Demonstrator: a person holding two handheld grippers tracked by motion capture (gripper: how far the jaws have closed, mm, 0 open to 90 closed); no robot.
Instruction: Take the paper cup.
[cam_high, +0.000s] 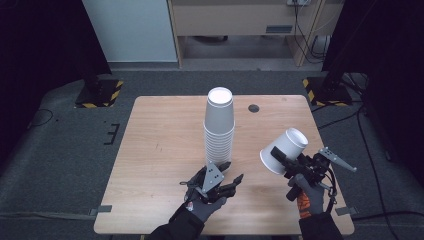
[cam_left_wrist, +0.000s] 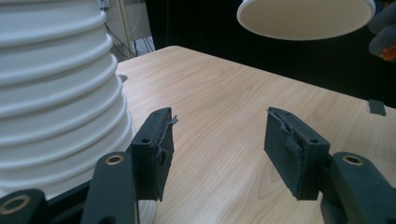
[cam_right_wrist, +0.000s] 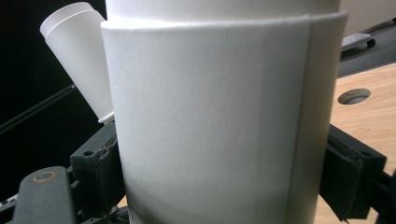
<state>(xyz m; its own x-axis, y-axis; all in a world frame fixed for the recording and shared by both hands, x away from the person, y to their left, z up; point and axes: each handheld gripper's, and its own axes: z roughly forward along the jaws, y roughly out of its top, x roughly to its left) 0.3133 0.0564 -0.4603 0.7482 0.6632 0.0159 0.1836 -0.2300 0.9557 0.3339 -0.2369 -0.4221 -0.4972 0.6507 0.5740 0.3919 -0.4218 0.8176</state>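
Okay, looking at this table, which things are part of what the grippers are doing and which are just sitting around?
In the job:
- single paper cup, clamped in the right gripper and lifted off the table
- stack of cups, upside down at mid-table
- left gripper, open, next to the base of the stack

Just lying about:
- round hole in the table
- yellow-and-black striped stand bases on the floor

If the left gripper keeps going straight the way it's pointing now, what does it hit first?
Probably nothing at once: the open left gripper aims past the right side of the cup stack, over bare table. Its near jaw might graze the stack's base; depth is unclear.
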